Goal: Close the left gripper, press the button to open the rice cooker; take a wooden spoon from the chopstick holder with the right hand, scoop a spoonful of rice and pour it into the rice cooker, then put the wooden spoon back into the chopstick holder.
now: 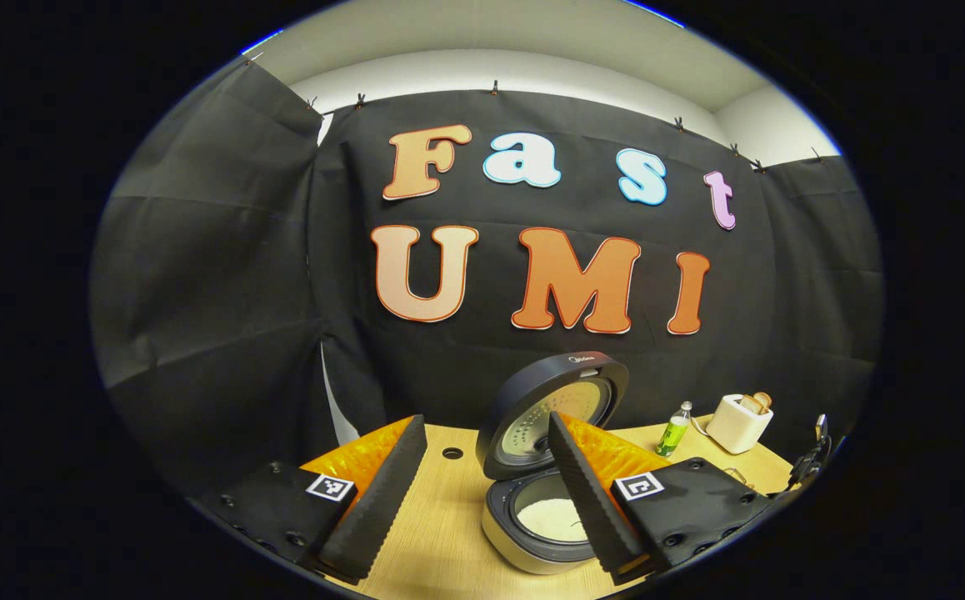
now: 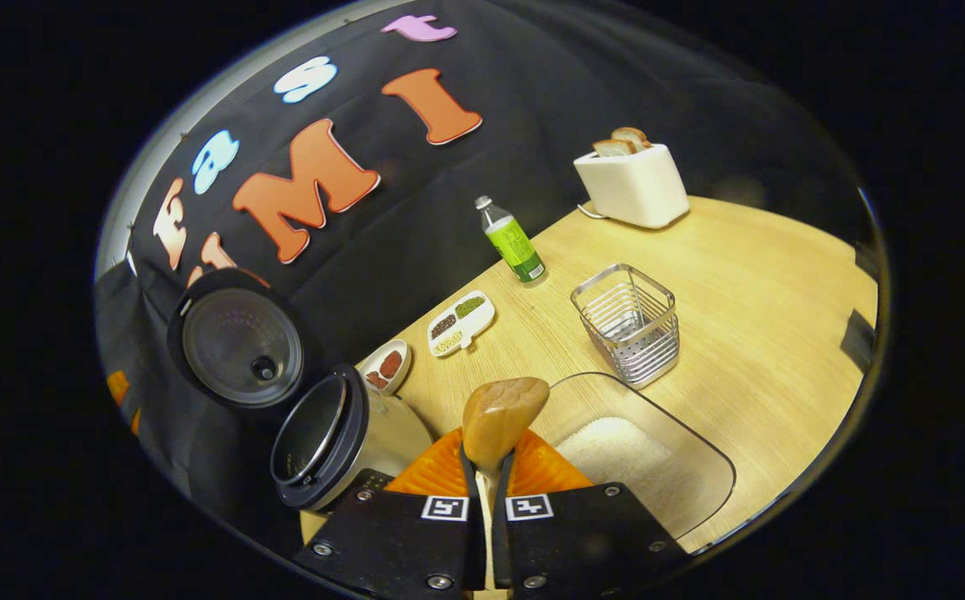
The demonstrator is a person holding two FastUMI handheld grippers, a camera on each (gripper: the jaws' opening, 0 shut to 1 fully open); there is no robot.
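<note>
Holding the spoon between rice tub and open cooker

Clamping the wooden spoon [image 2: 502,417] by its handle, the right gripper [image 2: 487,483] has both fingers pressed on it, with the bowl of the spoon sticking up and forward past the fingertips. Held this way, the bowl can reach into a container while the gripper stays clear. Whether any rice sits in the bowl cannot be told; only its rounded back shows. Just beyond and to the right lies the clear rice tub [image 2: 682,467] with a heap of white rice in it. The wire chopstick holder [image 2: 628,321] stands upright behind the tub, ready to take the spoon back.

To the left of the spoon sits the rice cooker [image 2: 324,442], its lid [image 2: 237,337] swung fully up, so the button step looks done. In the left gripper view the left gripper [image 1: 487,492] hangs above the tabletop [image 1: 441,533] with its fingers spread and nothing between them, out of the way of the cooker [image 1: 537,521], whose pot already shows some white rice.

A green bottle [image 2: 514,242] and a toaster [image 2: 632,183] stand farther back, clear of the work.
</note>
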